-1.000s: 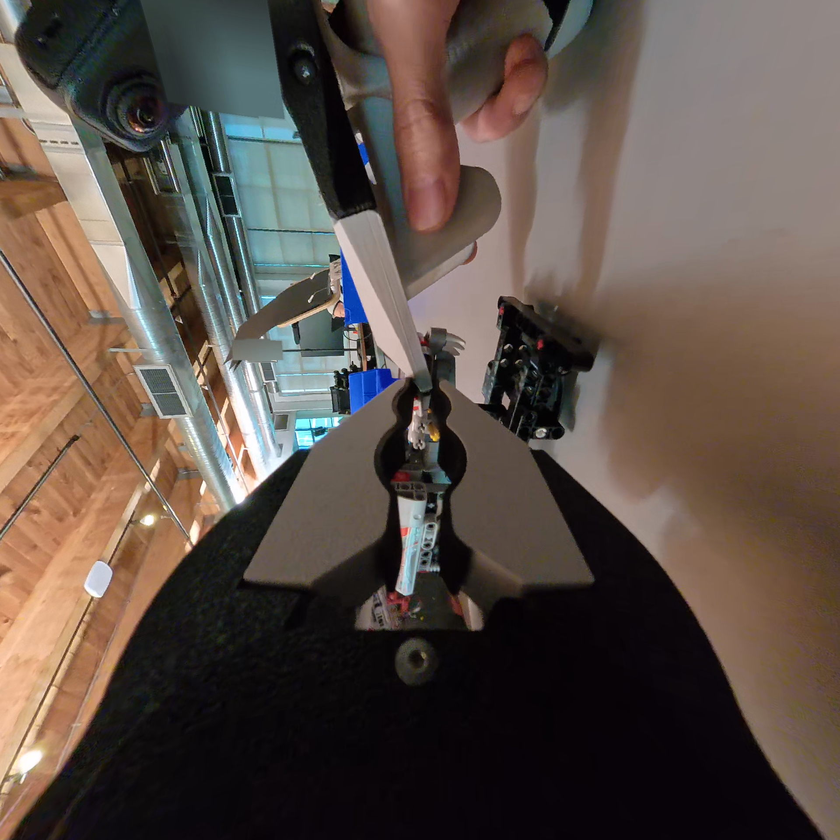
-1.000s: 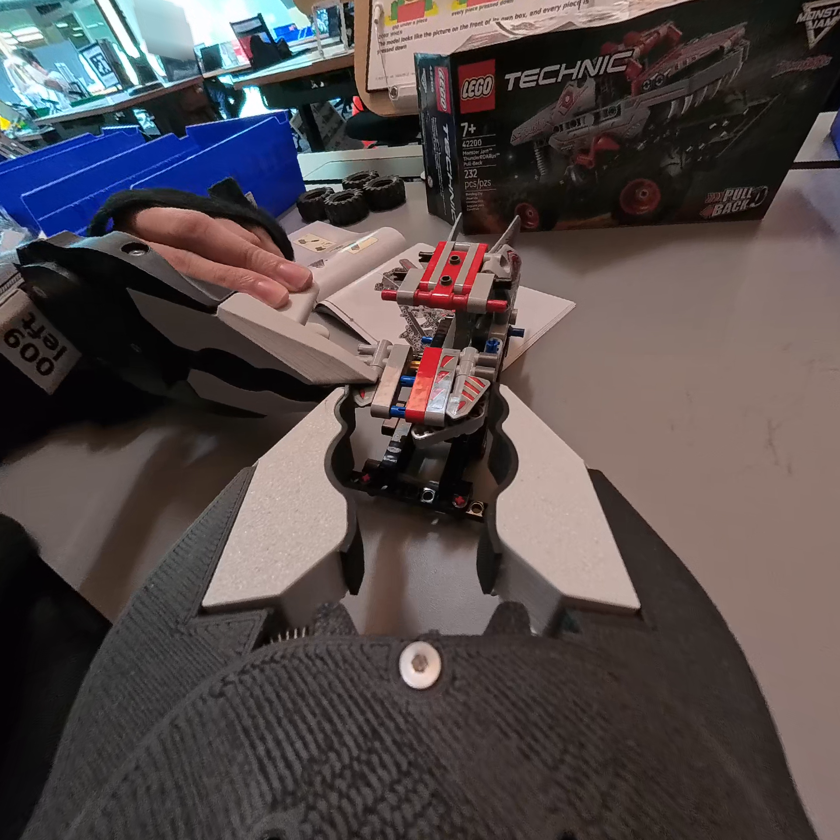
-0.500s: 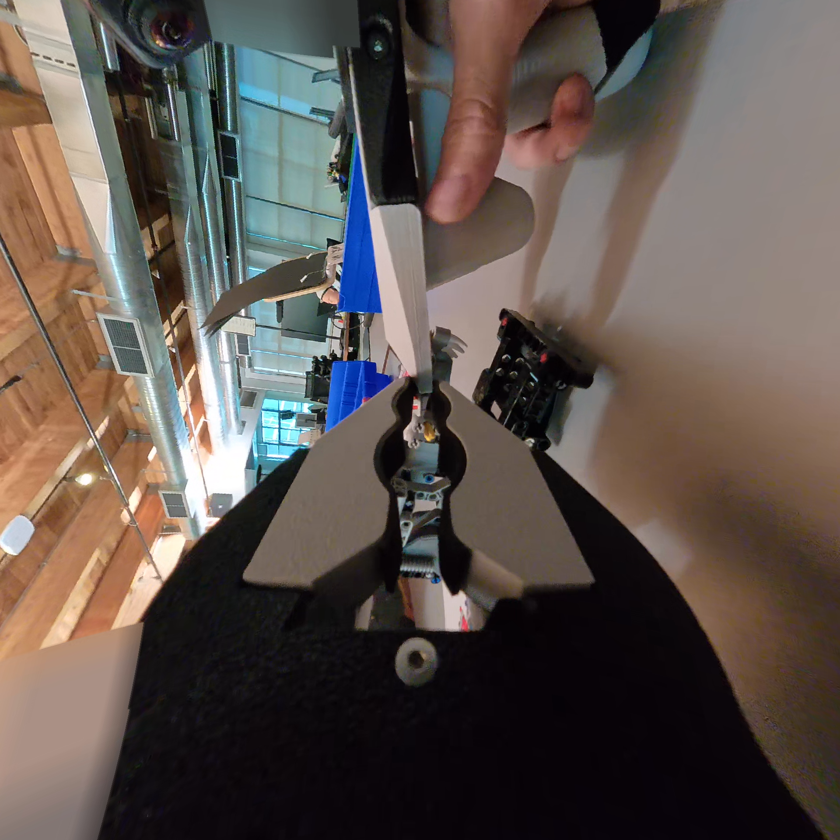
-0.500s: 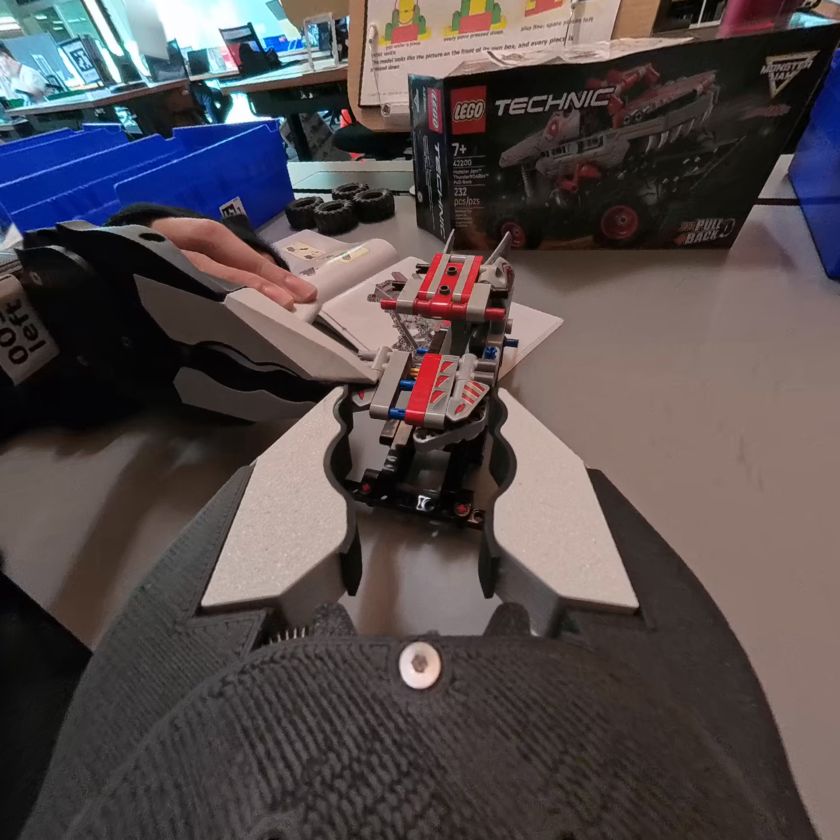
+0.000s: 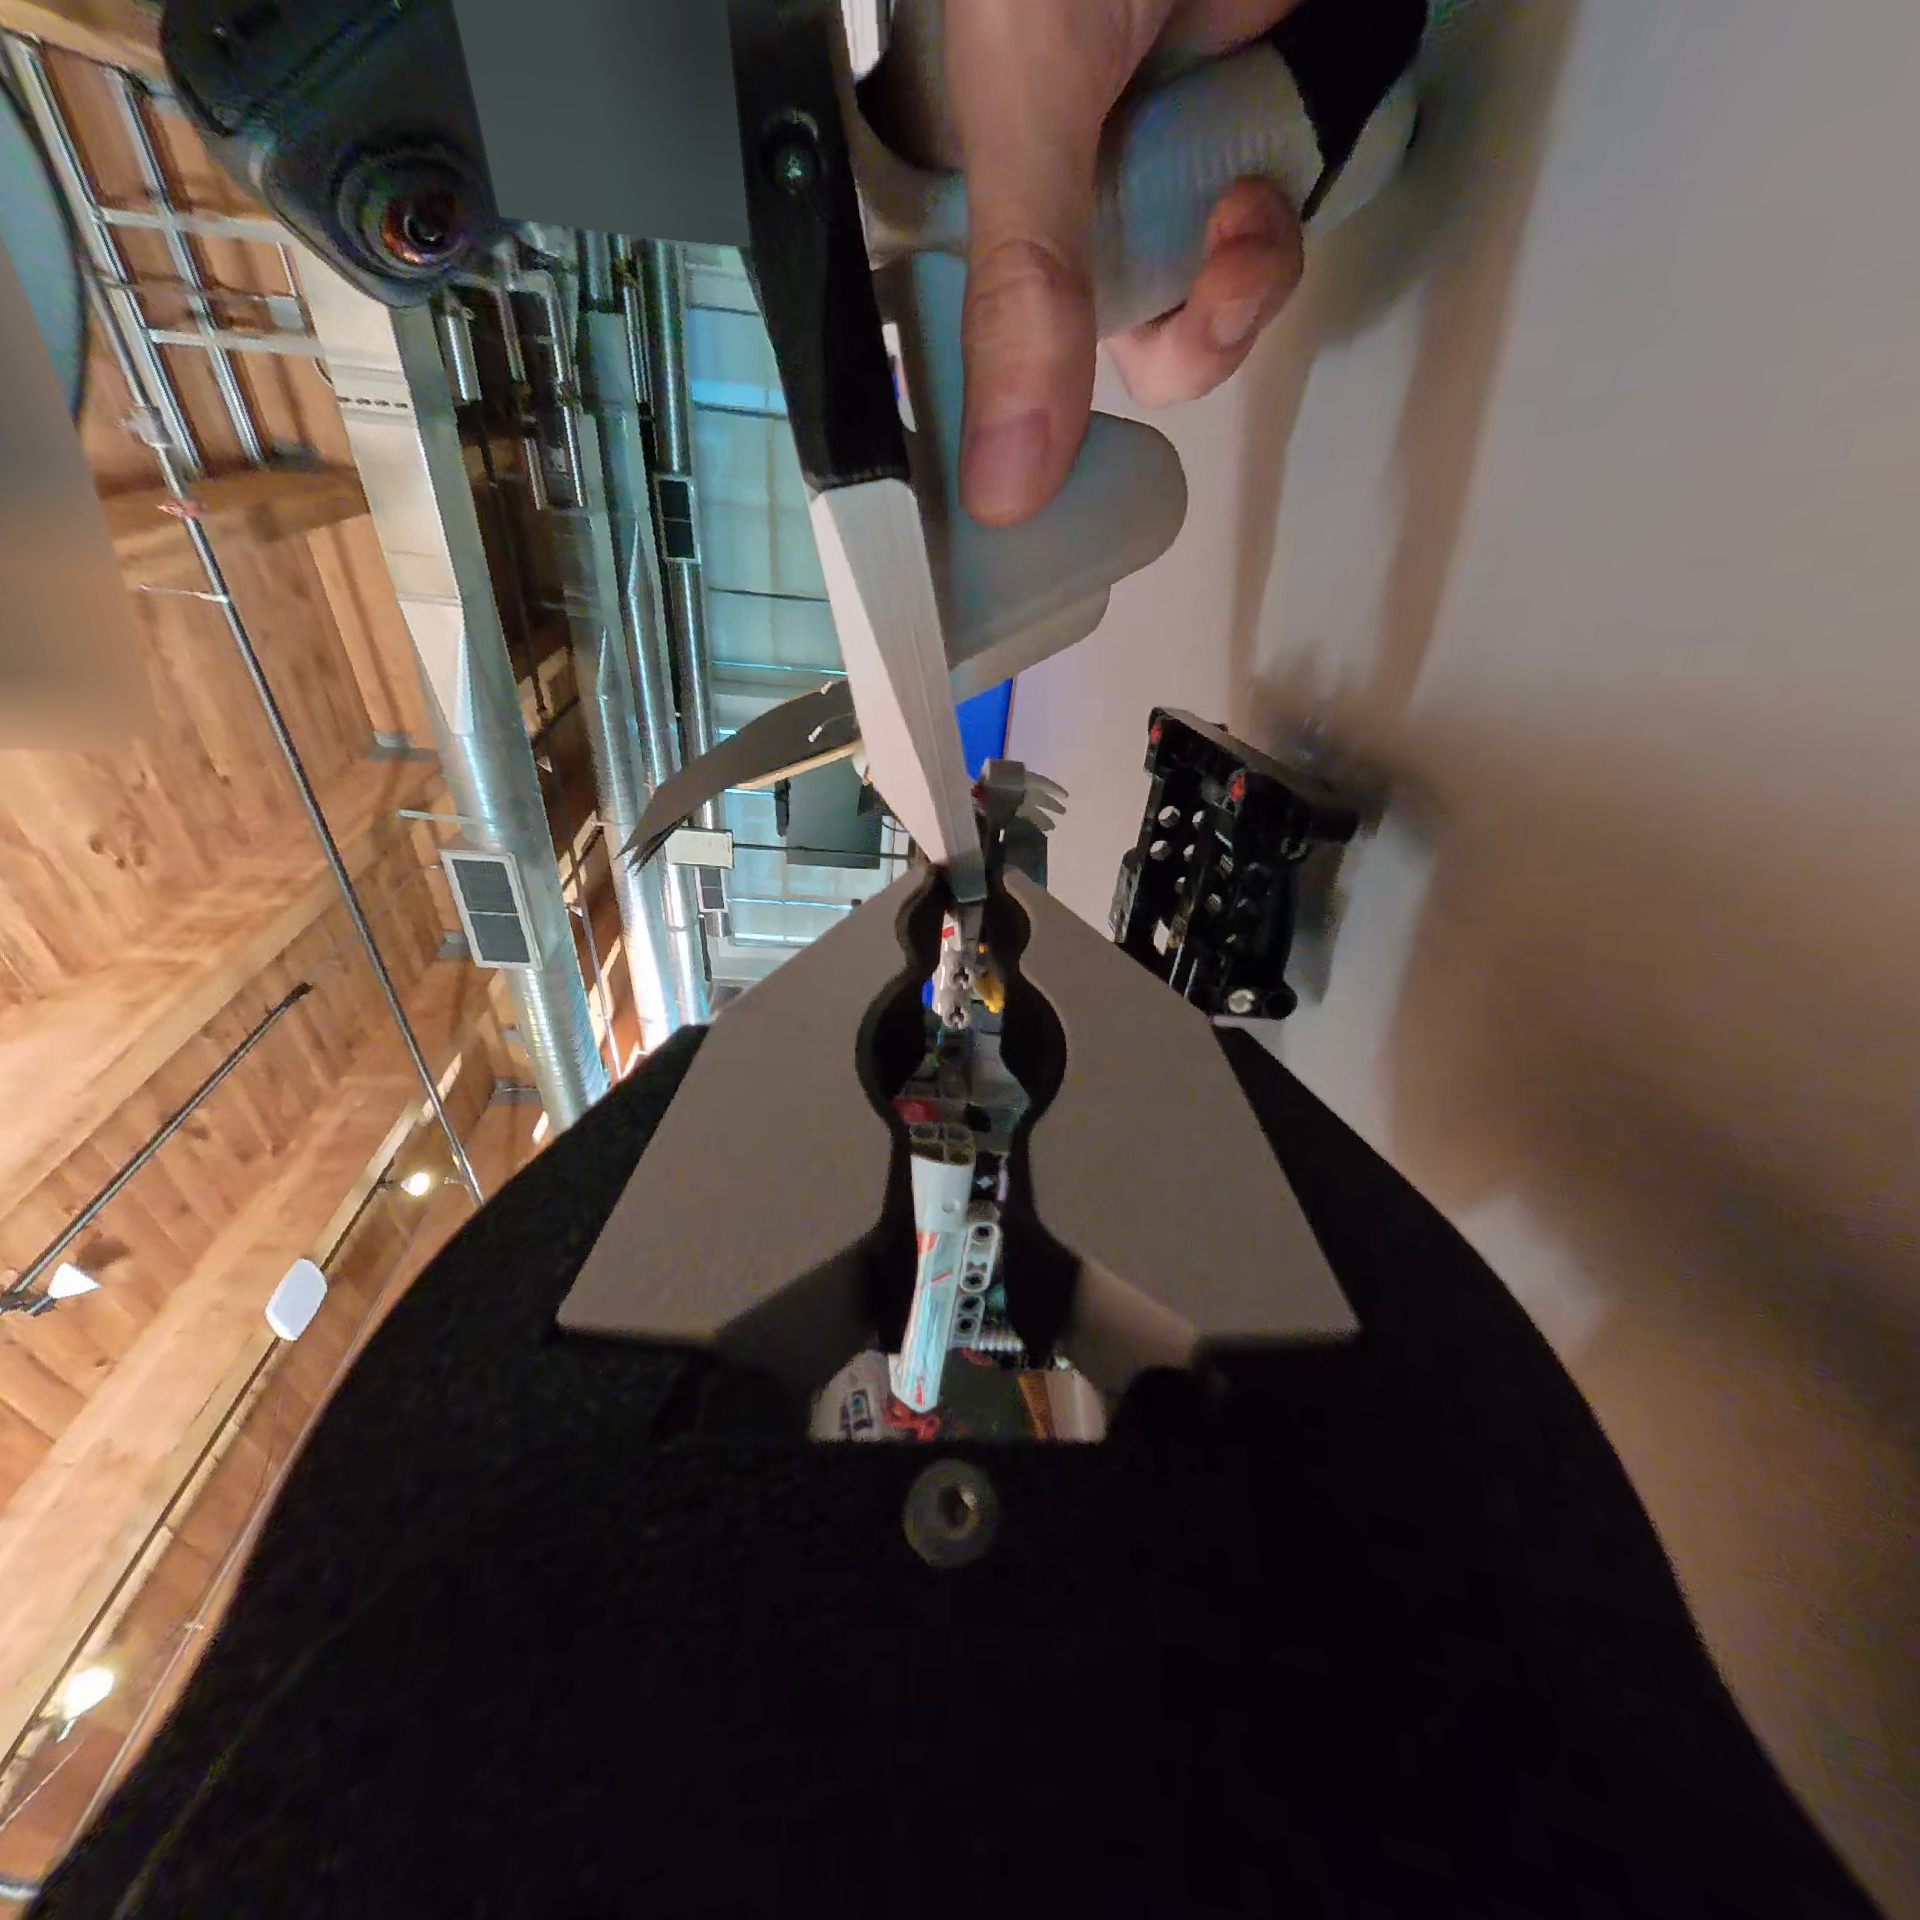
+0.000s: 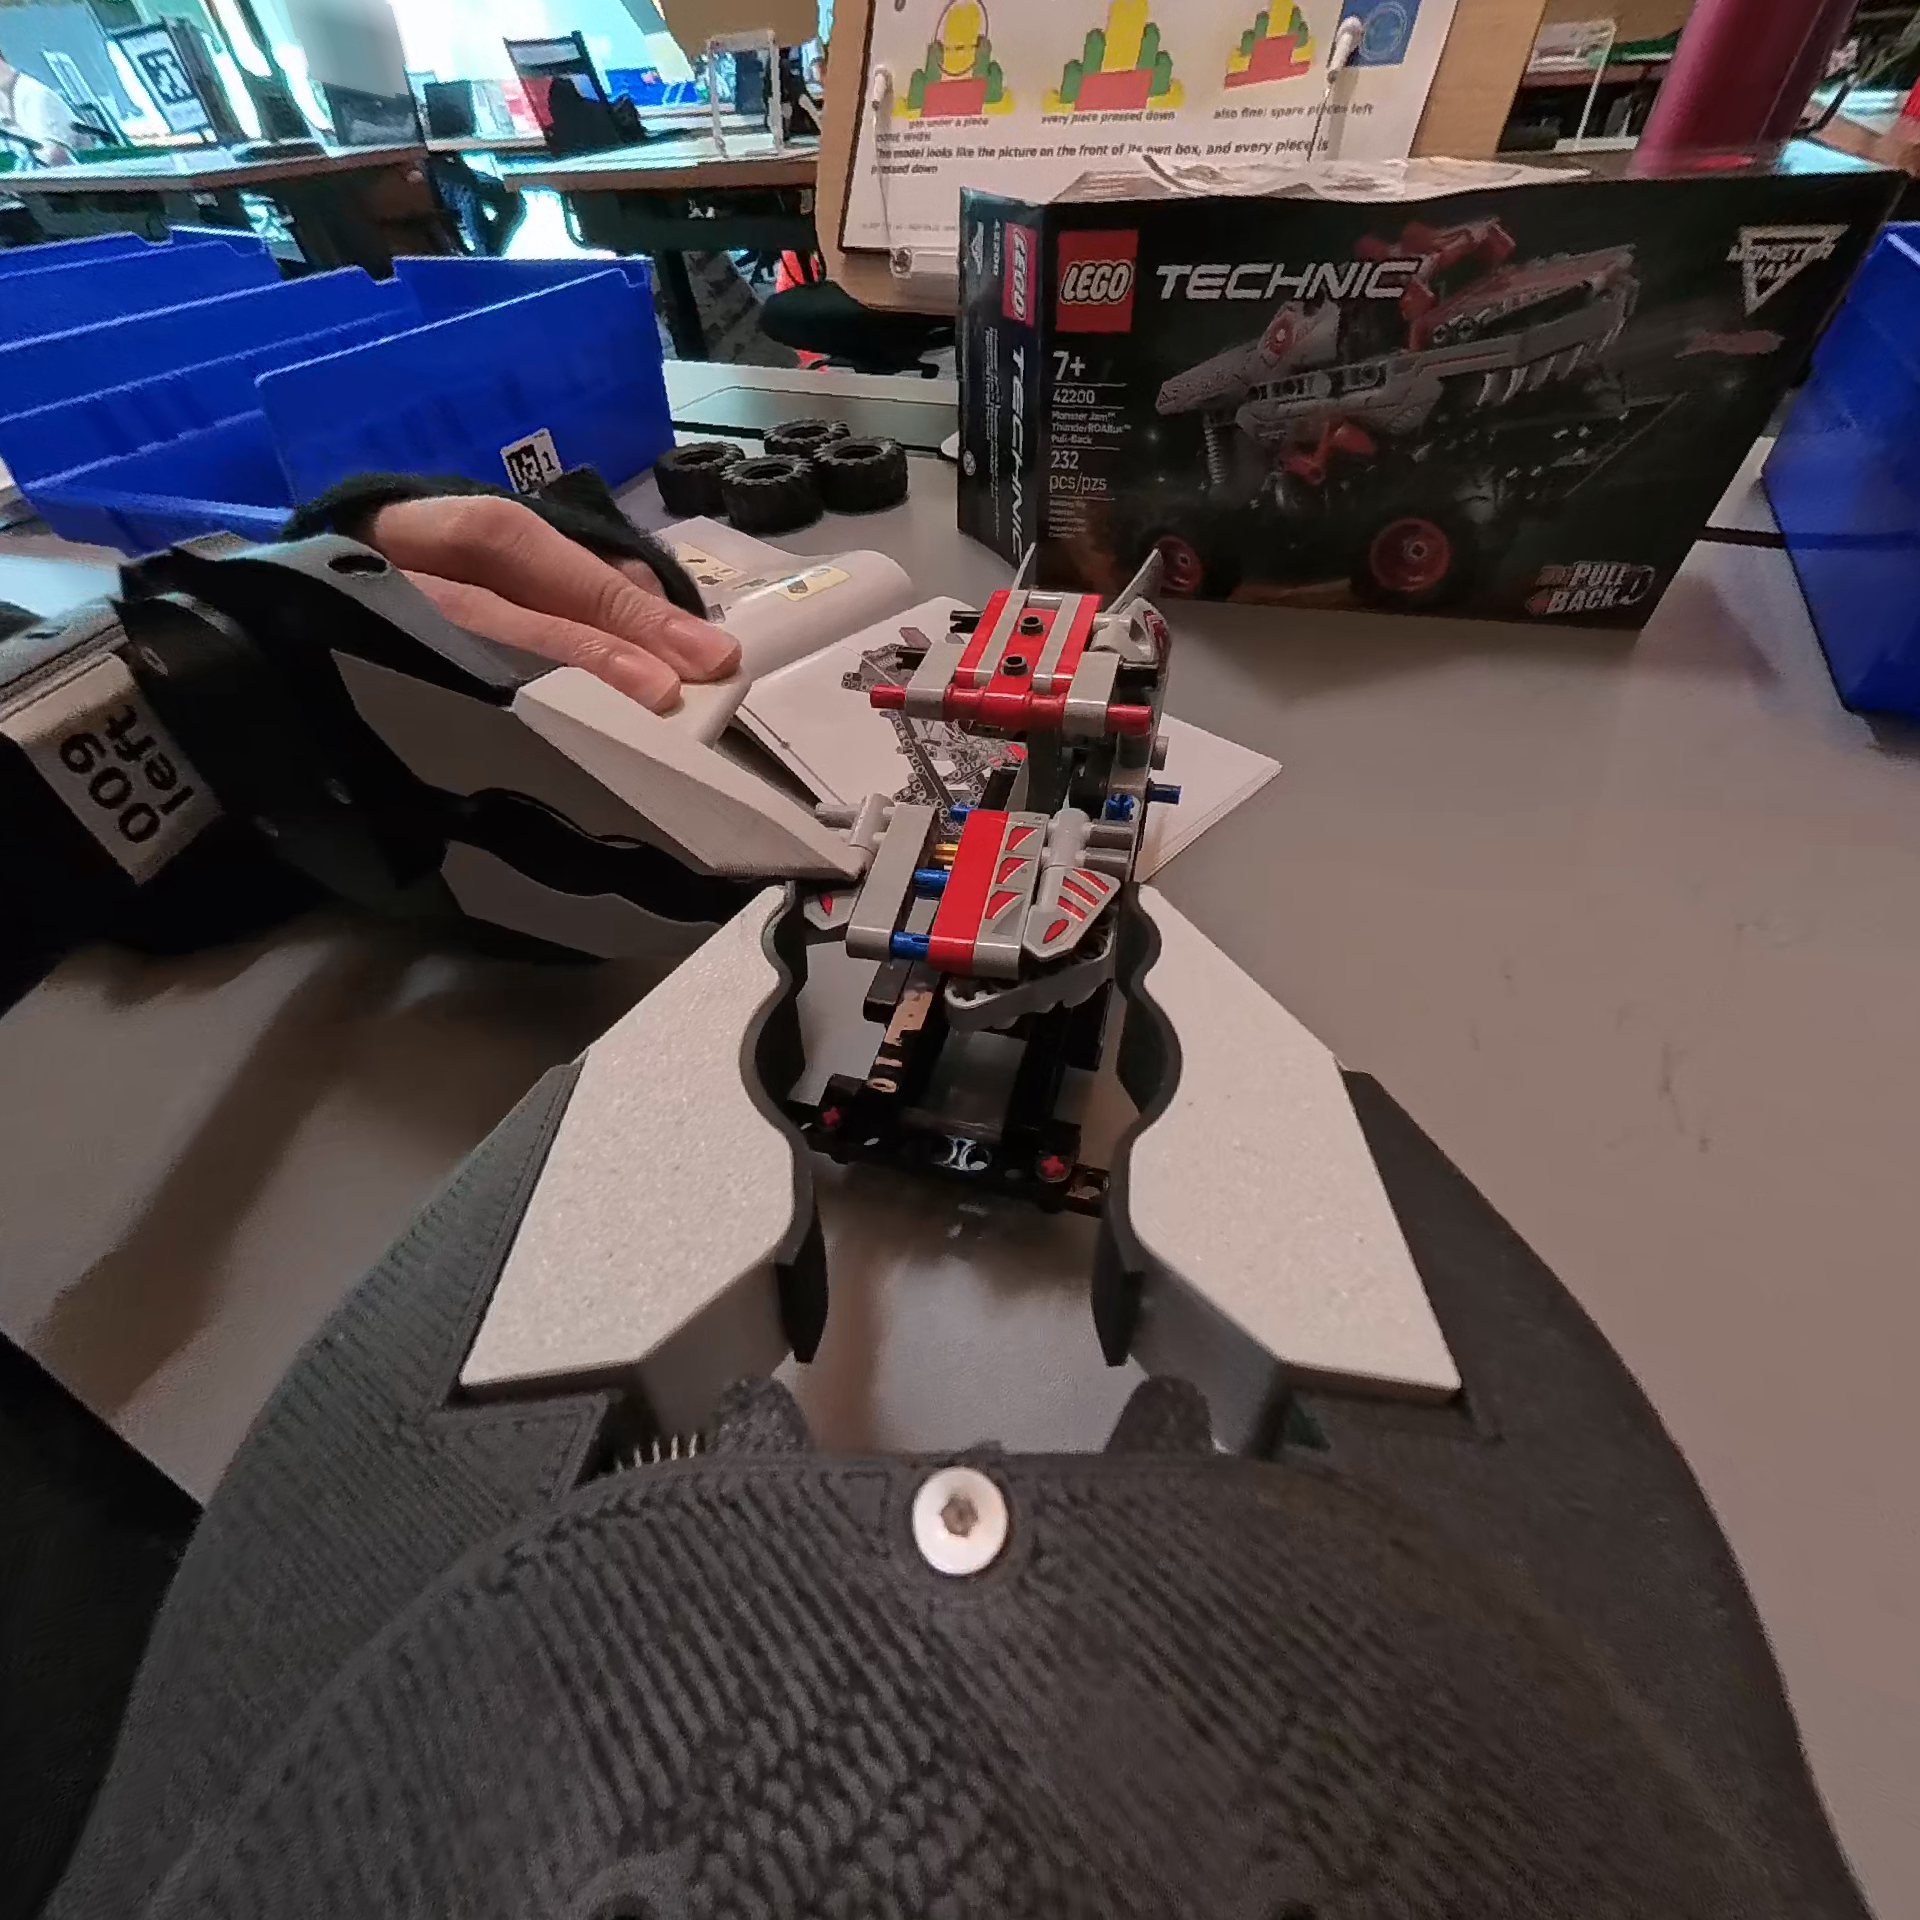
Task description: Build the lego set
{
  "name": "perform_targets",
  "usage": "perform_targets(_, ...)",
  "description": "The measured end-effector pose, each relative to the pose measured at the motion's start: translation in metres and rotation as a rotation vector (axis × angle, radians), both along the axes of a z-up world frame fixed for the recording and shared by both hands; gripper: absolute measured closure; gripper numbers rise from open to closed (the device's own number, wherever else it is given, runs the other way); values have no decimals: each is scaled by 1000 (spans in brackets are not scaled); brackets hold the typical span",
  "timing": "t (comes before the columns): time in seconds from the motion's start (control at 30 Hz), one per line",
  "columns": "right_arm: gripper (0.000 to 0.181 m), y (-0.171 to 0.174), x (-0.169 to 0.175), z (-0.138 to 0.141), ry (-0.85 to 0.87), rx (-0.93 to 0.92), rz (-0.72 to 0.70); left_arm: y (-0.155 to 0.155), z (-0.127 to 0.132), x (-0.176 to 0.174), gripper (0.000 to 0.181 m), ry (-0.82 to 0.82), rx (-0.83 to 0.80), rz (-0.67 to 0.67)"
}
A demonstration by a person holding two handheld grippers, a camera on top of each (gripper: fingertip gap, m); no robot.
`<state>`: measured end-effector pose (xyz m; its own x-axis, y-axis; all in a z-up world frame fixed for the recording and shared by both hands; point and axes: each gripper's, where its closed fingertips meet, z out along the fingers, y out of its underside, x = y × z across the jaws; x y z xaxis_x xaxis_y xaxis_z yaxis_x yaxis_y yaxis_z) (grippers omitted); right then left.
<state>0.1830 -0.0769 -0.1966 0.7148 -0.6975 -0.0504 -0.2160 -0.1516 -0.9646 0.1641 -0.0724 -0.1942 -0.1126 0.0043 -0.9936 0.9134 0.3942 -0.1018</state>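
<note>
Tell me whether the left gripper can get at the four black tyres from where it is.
Probably not yet: the left gripper is shut on the model, and the tyres lie apart behind it, past the open booklet.

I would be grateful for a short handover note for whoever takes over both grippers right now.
Right gripper: its fingers are closed around the half-built truck model, which stands on the grey table.
Left gripper: comes in from the left, nearly shut, tips at the grey side piece of the model; whether it grips that piece is unclear.
Nearby: four black tyres, the open instruction booklet and the set's box behind the model; blue bins at far left.
Done: chassis and red-and-grey body panels are assembled.
Left: seat the side piece, fit the tyres.
</note>
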Motion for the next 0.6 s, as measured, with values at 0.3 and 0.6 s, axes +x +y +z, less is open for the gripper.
perform_targets(0.3, 123, -2, -2, -1, -1, -9, 15, -6, 0, -3, 177, -76, -22, -12)
perform_targets(0.6, 123, -2, -6, -4, 12, -20, 42, -9, -2, -6, 177, -173, -15, -10)
